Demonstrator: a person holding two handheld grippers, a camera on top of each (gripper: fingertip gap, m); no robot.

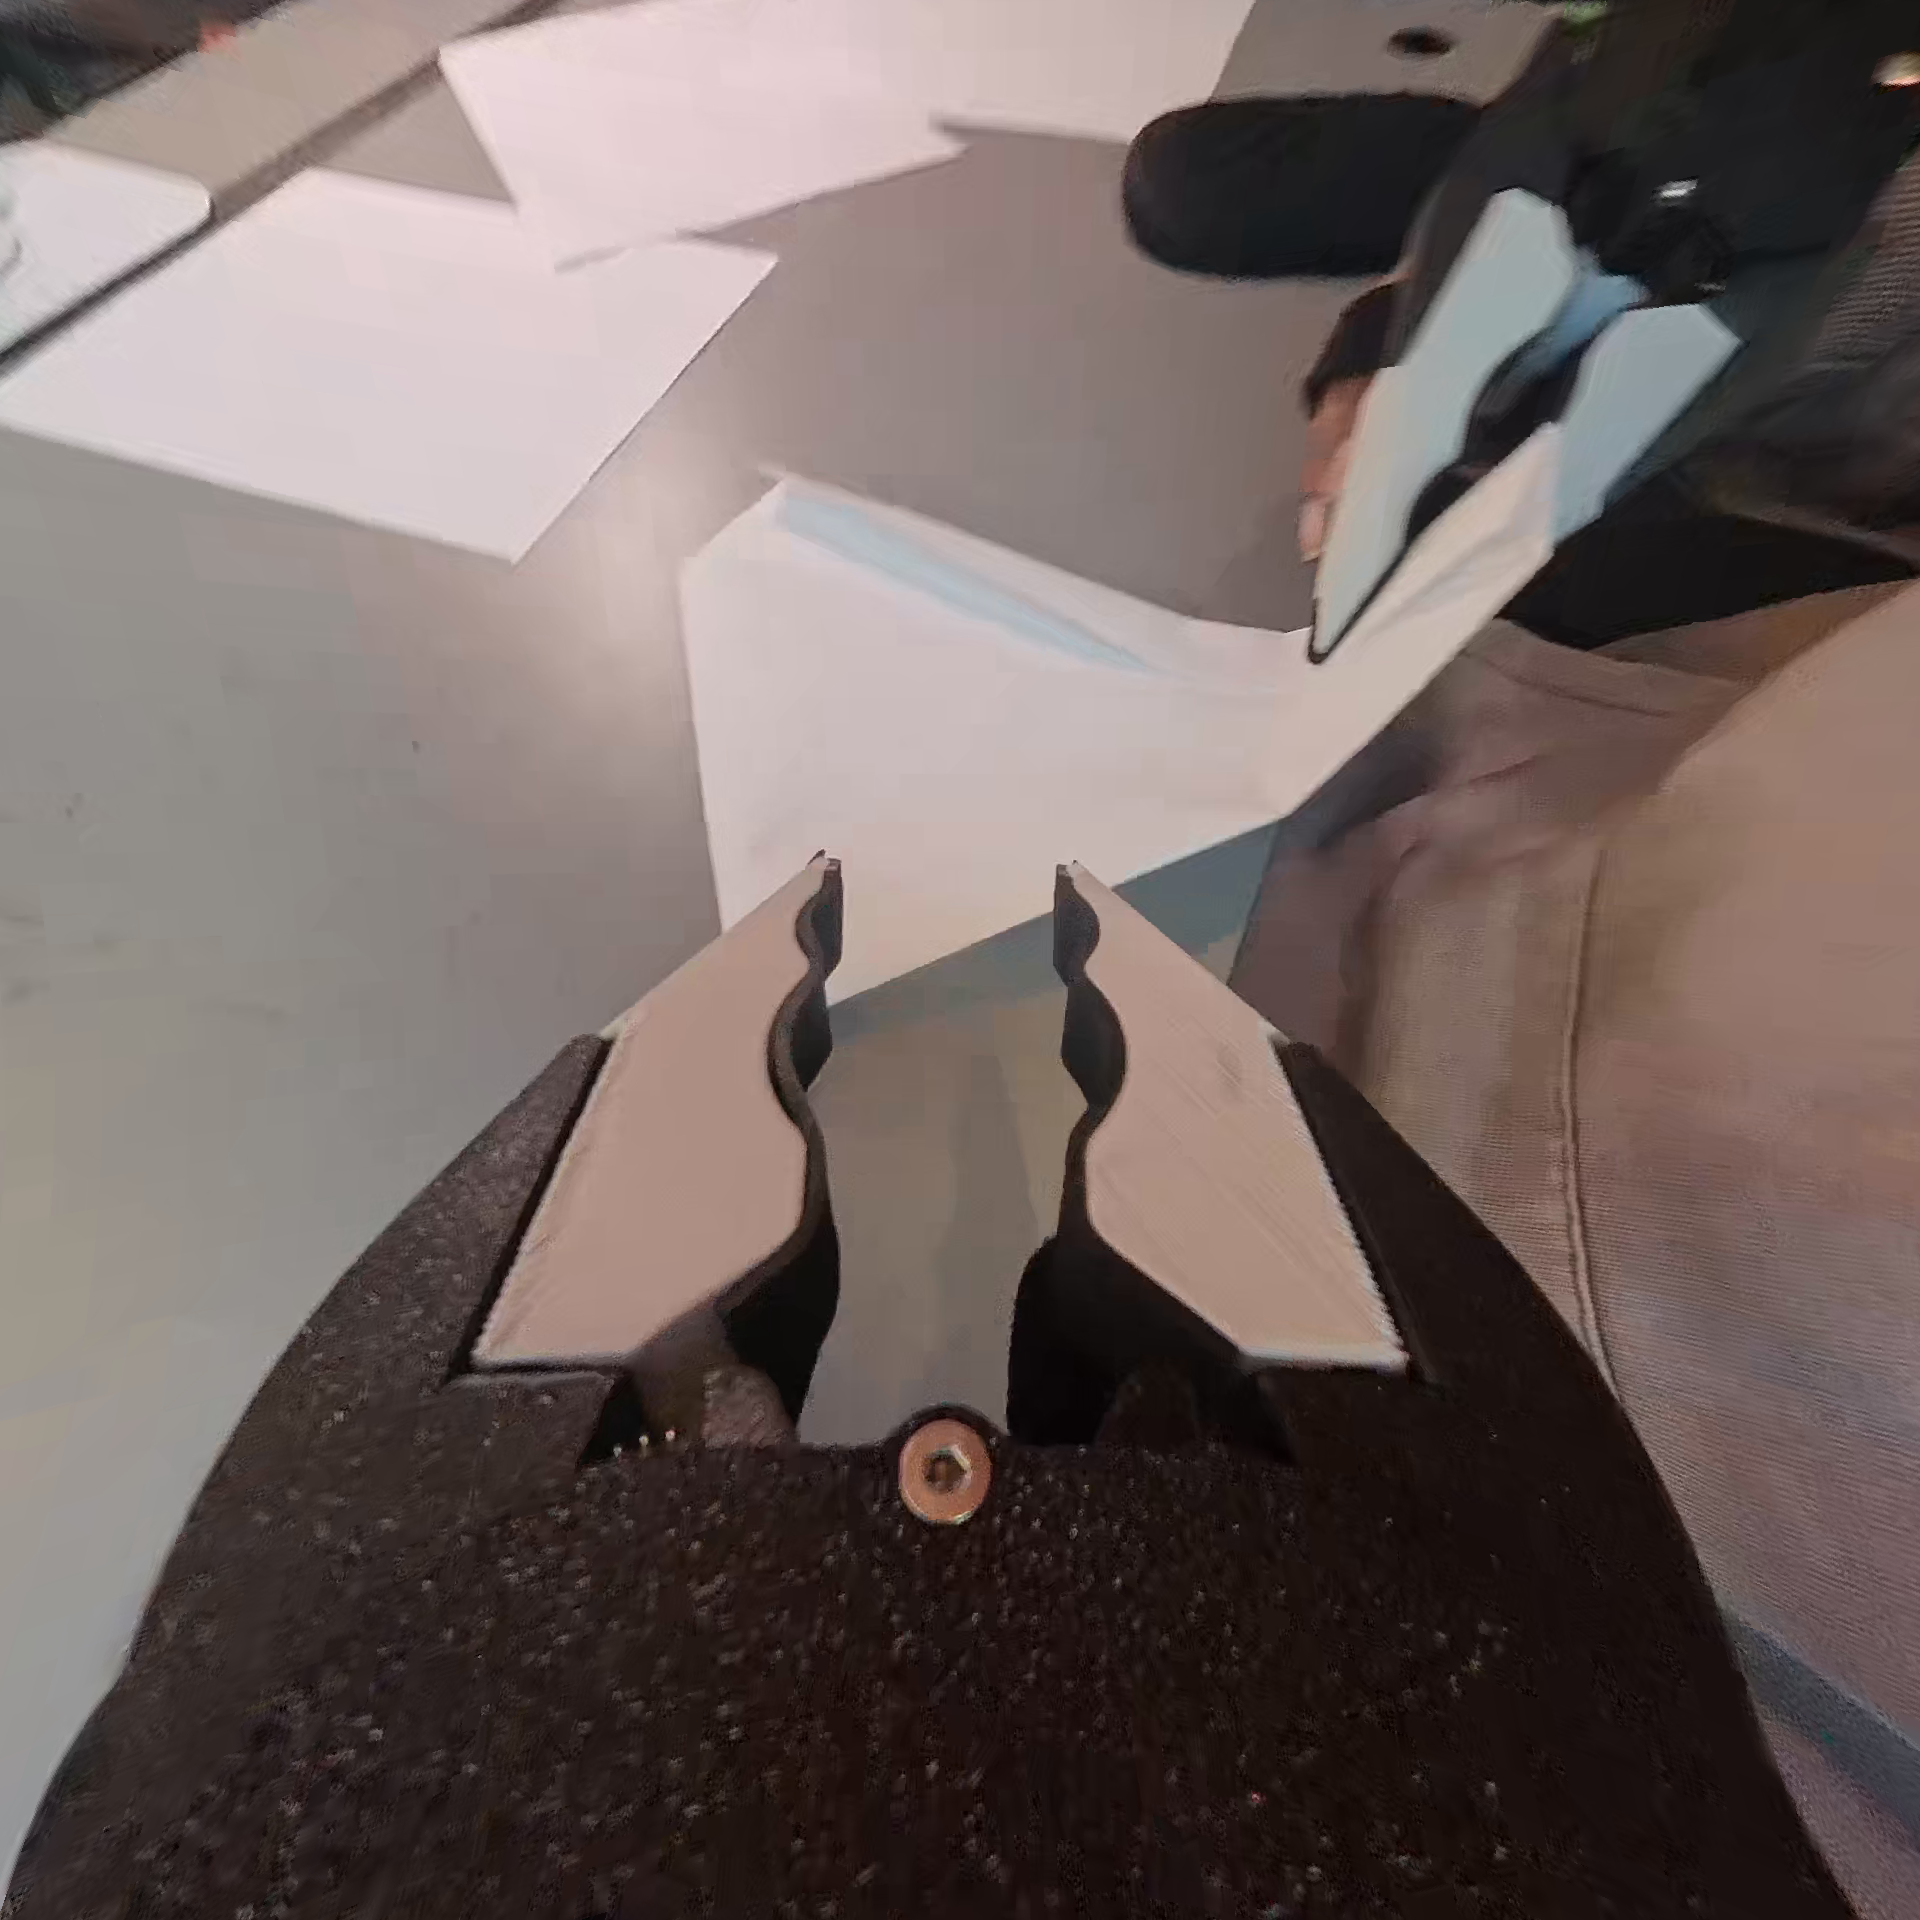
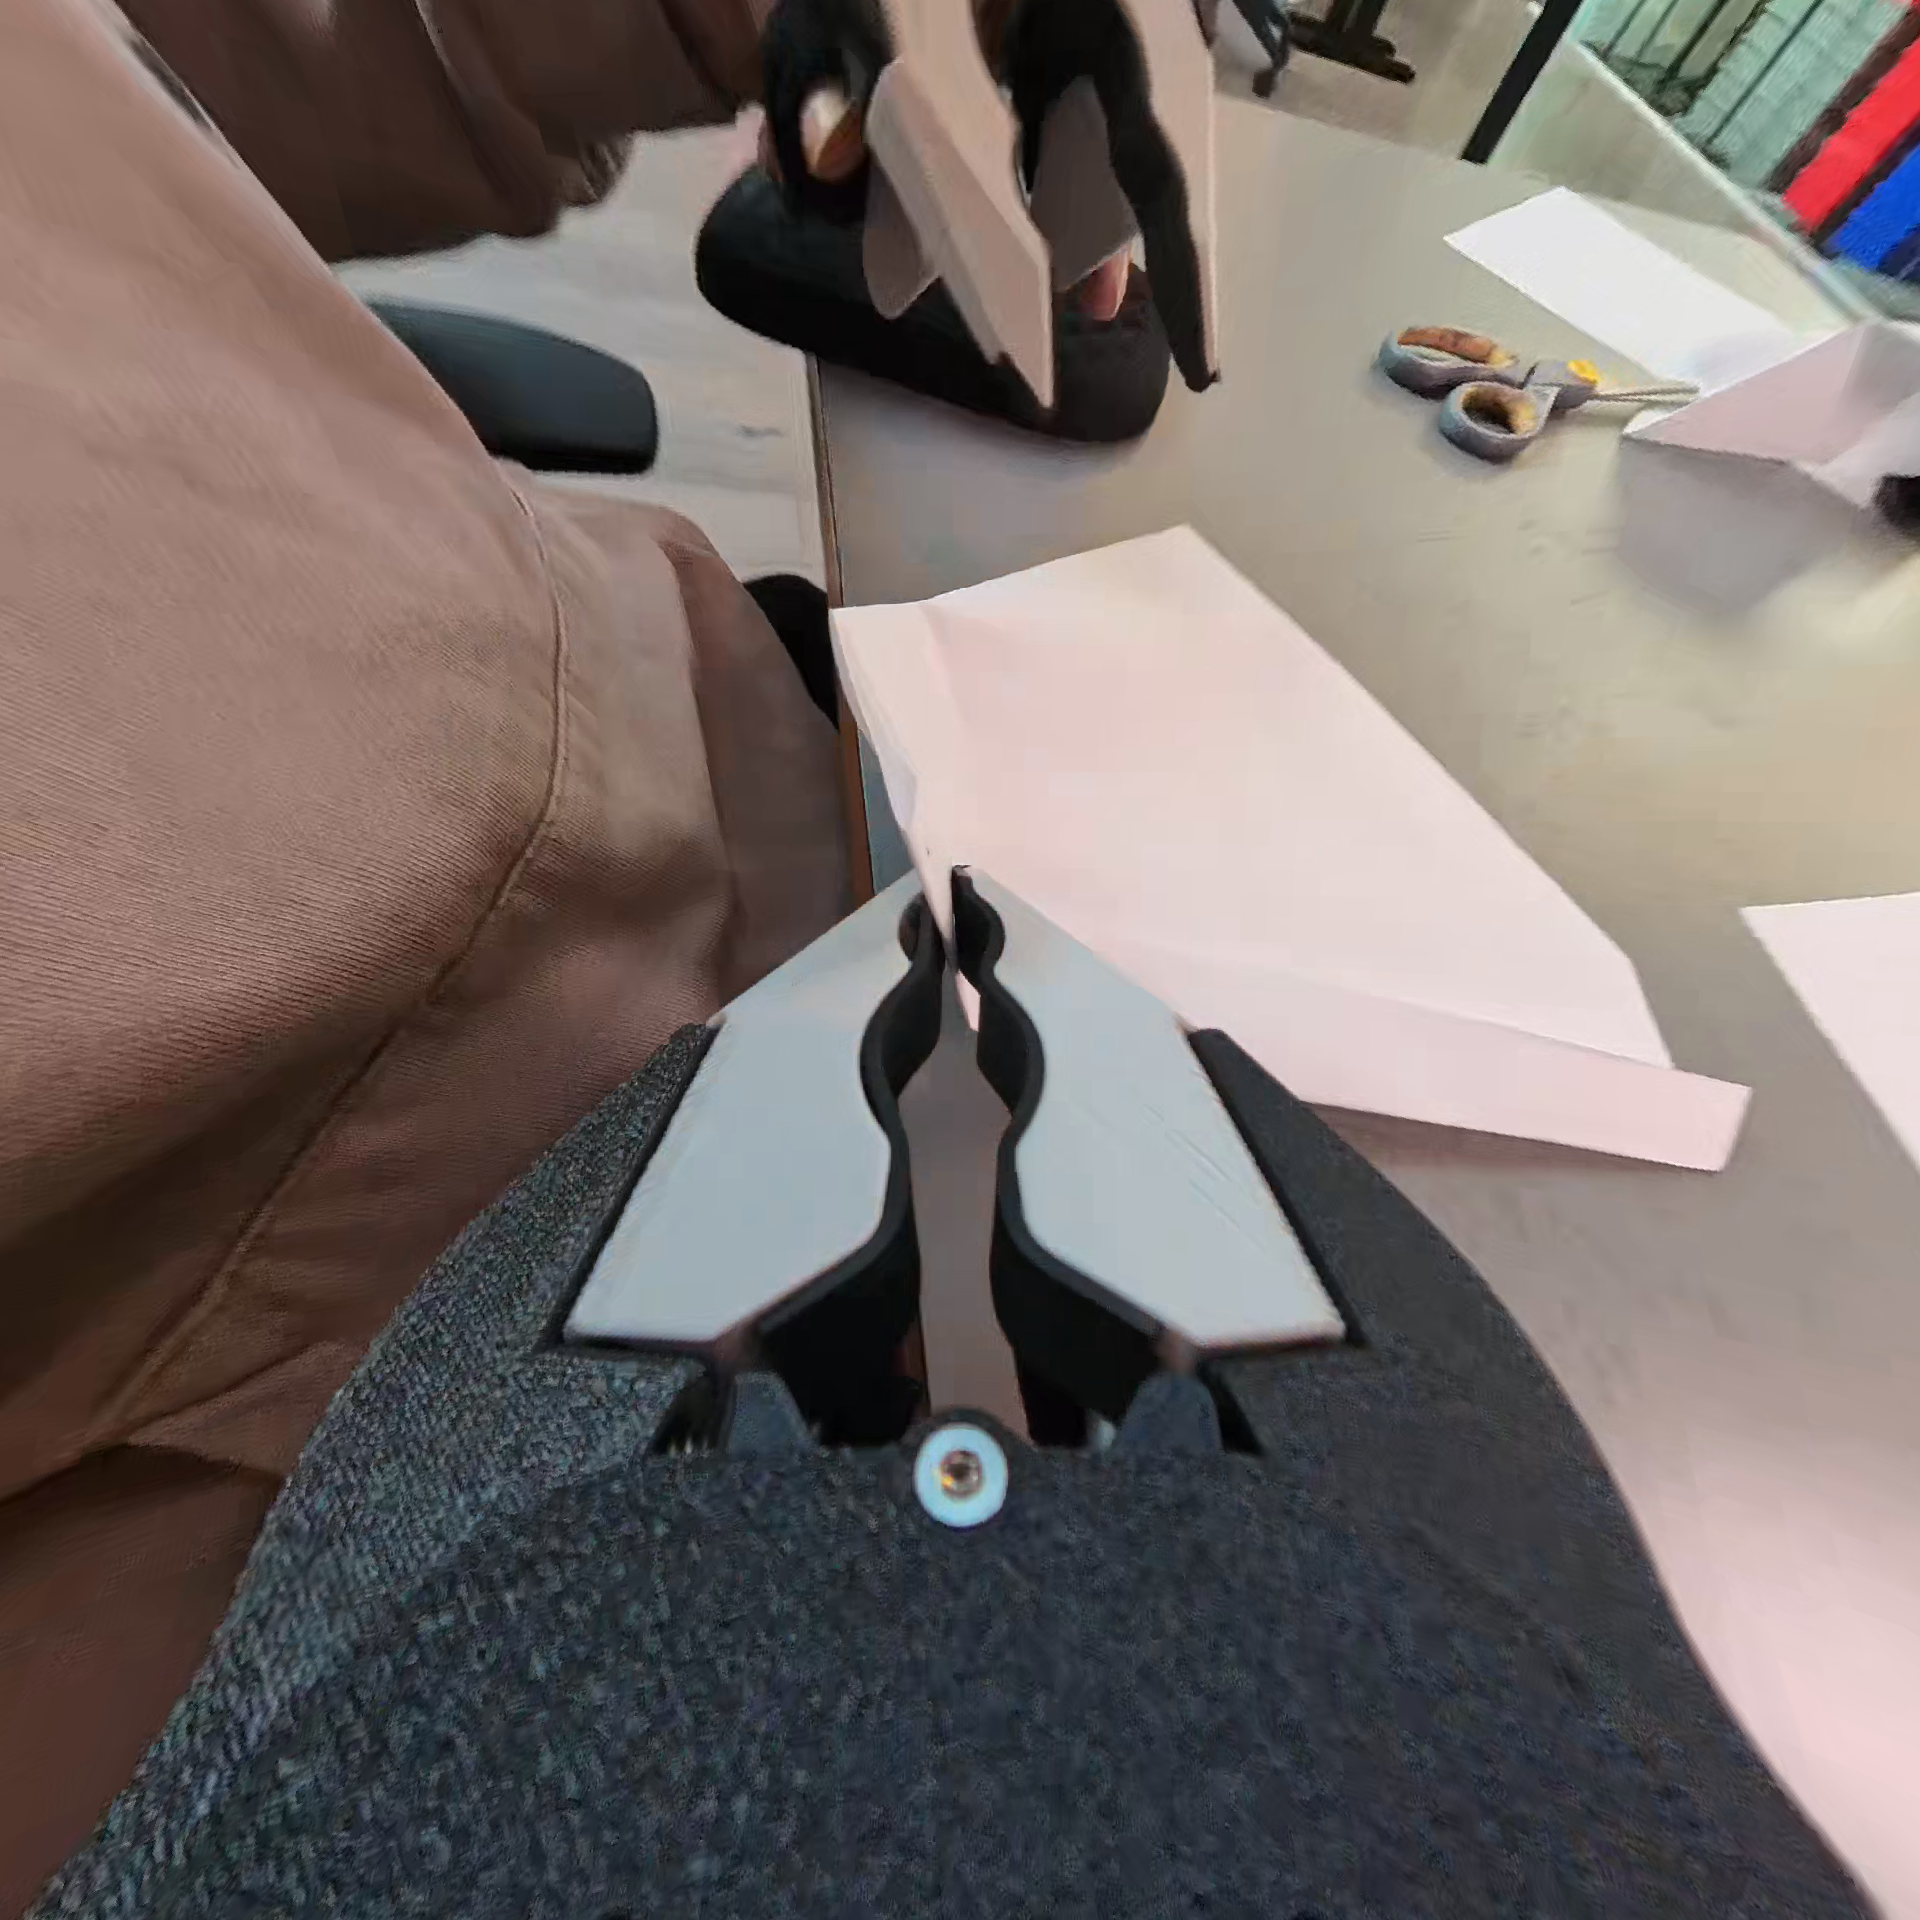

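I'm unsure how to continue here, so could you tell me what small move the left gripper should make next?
Probably ease the open left gripper forward onto the folded paper's near edge: the right gripper is pinching one corner, while the left hovers just short, empty.

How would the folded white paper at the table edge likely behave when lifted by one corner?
Probably floppy: the folded white paper is thin, and it already bends up where the right gripper pinches its corner. Likely light. The creases may stiffen it slightly. The left gripper is open.

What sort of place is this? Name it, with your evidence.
Probably an office or workshop desk. A grey table carries loose white paper sheets and scissors. The right gripper pinches a folded sheet; the left gripper is open.
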